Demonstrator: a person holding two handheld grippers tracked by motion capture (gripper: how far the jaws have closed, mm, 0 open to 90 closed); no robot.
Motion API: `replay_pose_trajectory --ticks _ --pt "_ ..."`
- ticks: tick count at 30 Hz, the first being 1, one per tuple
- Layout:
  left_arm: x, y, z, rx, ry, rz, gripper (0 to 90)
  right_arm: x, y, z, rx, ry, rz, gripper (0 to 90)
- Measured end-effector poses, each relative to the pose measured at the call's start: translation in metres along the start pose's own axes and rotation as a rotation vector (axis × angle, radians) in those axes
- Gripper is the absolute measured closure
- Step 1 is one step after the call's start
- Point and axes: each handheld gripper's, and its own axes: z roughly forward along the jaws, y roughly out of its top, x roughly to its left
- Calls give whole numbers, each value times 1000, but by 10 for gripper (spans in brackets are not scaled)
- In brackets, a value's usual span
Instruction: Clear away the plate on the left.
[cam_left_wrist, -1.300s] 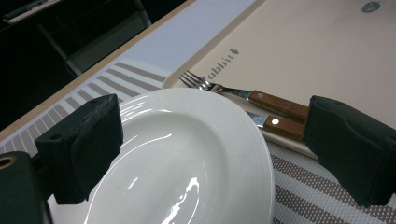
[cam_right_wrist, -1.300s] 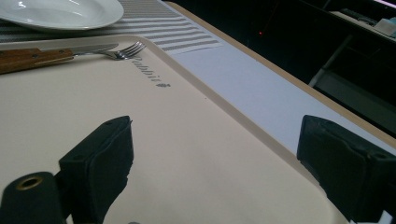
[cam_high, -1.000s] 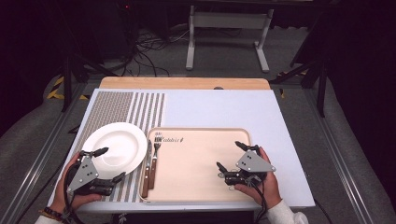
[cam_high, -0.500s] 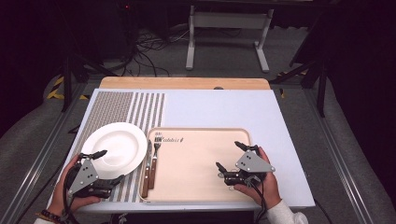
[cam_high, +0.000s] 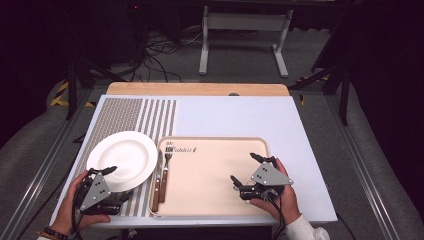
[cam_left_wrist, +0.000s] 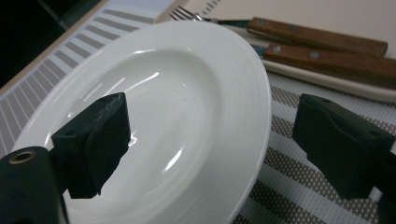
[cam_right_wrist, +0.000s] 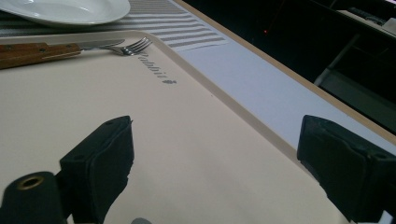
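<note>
Plate (cam_high: 124, 157) is seen on the striped mat (cam_high: 131, 116) near the counter's (cam_high: 235, 116) front left corner, its near rim straddled by the left claw (cam_high: 114, 182), whose jaws have just been closing yet are not pressed on it. Knife (cam_high: 157, 181) and fork (cam_high: 164, 170) lie along the tray's (cam_high: 210, 175) left edge. Over the tray's right side, the right claw (cam_high: 245, 169) is held released and empty.

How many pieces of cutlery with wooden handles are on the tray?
2. The knife lies along the left edge of the tray, and the fork lies right beside it, toward the tray's middle. Both point away from the person.
</note>
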Motion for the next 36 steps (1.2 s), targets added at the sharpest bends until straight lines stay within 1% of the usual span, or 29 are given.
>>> replay_pose_trajectory --ticks 2,4,5,6,7,8,9,10,11,12,15,16,17,18,20,21,22,24,25,26,27,28,29,30,31,32,33,34,36 --pt "-3 1 3 23 20 27 154 0 -1 -1 0 2 -3 119" --pt "-4 1 5 49 46 42 158 1 -1 -2 -2 4 -4 119" --pt "-4 0 6 61 50 53 158 1 -1 -3 -4 4 -5 119" --pt "-4 0 7 66 57 56 164 2 0 -3 -6 4 -9 119" --pt "-4 -1 9 83 74 61 174 2 0 -3 -6 4 -12 119" --pt "-3 -1 11 90 76 68 178 2 0 -3 -7 3 -14 119" --pt "-3 -1 12 93 85 71 191 2 0 -3 -7 4 -14 119" --pt "-3 -1 14 102 93 71 201 3 0 -3 -7 5 -17 119" --pt "-3 0 16 117 107 80 206 3 0 -3 -5 6 -21 119" --pt "-4 0 17 122 111 87 212 3 0 -3 -3 8 -20 119" --pt "-6 1 20 131 147 127 226 3 0 -3 -4 7 -20 119" --pt "-7 1 21 139 157 131 228 3 0 -3 -4 5 -19 119" --pt "-7 1 21 139 157 131 238 3 0 -3 -6 4 -18 119" --pt "-8 1 22 146 173 150 248 3 0 -3 -5 4 -18 119" --pt "-9 2 23 152 179 155 254 3 0 -3 -3 6 -18 119" --pt "-9 2 23 154 180 159 269 3 0 -3 -3 7 -19 118" --pt "-11 2 25 166 196 180 280 4 0 -3 -3 8 -19 118" --pt "-14 2 26 171 209 197 320 4 0 -3 -3 11 -20 116" --pt "-14 2 26 171 209 197 339 4 0 -3 -3 12 -24 115" --pt "-16 3 27 182 216 222 358 4 0 -3 -4 13 -25 115" --pt "-16 3 27 182 216 222 383 4 0 -3 -4 13 -25 115" --pt "-17 4 28 191 218 237 412 4 0 -2 -1 15 -23 115" --pt "-18 4 28 200 205 230 432 4 -1 -1 2 14 -23 115" --pt "-17 4 28 200 192 241 464 4 -1 -1 6 13 -24 115" --pt "-17 4 28 200 192 241 488 4 -1 -1 6 13 -24 115" --pt "-17 4 28 206 185 237 517 5 -2 0 19 18 -26 115" --pt "-17 5 28 210 167 240 517 5 -2 0 19 18 -26 115" --pt "-17 6 28 210 157 244 555 5 -2 1 27 20 -29 115" --pt "-18 7 29 229 150 245 619 5 -3 2 32 23 -28 115"
